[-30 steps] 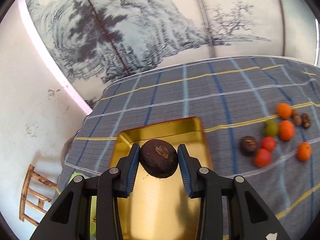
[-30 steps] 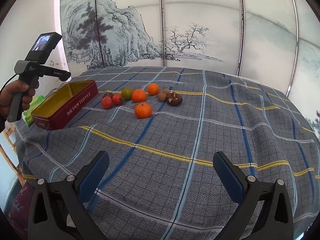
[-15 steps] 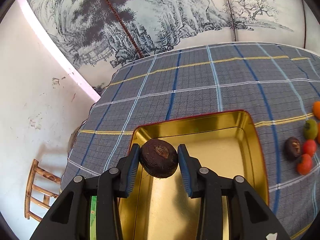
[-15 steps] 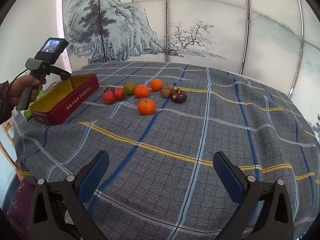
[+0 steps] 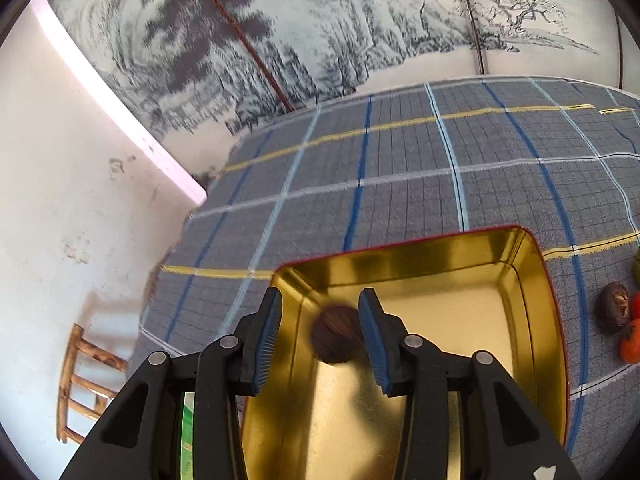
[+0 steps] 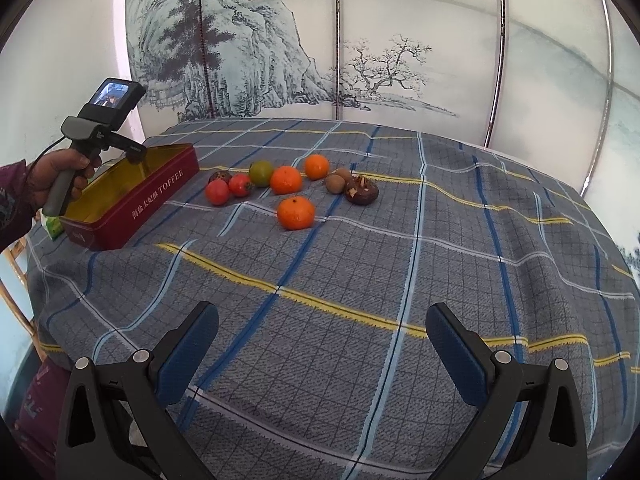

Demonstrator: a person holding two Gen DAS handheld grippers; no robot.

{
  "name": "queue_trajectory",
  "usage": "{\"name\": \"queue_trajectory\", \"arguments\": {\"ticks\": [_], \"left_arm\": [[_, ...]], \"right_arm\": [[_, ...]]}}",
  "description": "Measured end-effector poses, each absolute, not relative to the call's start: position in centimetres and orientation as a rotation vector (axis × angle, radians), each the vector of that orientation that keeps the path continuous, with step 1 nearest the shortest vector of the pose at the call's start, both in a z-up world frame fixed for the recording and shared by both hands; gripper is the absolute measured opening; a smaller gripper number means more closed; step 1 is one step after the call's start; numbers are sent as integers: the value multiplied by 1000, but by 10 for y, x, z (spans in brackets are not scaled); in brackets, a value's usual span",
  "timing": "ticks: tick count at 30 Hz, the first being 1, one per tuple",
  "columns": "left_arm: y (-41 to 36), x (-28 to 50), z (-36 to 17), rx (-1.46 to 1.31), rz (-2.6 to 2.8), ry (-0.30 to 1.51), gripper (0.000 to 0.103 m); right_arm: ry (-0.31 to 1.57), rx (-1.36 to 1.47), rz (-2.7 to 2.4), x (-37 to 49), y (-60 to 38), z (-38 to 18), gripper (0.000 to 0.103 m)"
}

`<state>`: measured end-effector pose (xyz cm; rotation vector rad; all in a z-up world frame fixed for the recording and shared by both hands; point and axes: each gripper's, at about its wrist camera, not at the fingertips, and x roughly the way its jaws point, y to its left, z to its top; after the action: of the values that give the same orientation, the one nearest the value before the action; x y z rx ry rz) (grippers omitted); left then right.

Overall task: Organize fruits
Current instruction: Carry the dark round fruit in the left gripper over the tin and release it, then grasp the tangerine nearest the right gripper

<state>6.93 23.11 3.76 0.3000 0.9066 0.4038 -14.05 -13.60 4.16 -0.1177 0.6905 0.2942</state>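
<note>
Hovering over the gold-lined tin (image 5: 532, 288), the left gripper (image 5: 320, 334) has just been parting its jaws; a blurred dark fruit (image 5: 334, 334) sits between them, clear of the left pad. Only the right wrist view shows the right gripper (image 6: 322, 344) spread wide and empty, and farther off the oranges (image 6: 296, 212) and tomatoes (image 6: 217, 192) right of the tin.

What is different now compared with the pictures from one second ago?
The left gripper came over the gold tin and its jaws have just been opening: the dark brown fruit, clamped before, is now blurred, with a gap at the left pad, apparently dropping. The right gripper stayed open, and the fruits on the cloth did not move.
</note>
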Motion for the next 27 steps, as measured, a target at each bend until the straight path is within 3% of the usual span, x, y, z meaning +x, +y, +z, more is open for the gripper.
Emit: {"name": "queue_trajectory", "arguments": {"ticks": [4,8,13,17,27], "left_arm": [[226,57,52,307,387,840,56],[221,28,79,179,335,776,62],[192,-35,110,129,293,639,88],[171,-91,120,96,220,570,99],[170,-153,99,17,206,645,101]], "right_arm": [[664,-96,310,-127,-139,55,103],[648,-117,344,-104,-138,65,102],[716,-137,471,-57,-121,63,75],[810,-92,515,-16,-115,45,65],[898,-224,558,18,-77,16,61]]}}
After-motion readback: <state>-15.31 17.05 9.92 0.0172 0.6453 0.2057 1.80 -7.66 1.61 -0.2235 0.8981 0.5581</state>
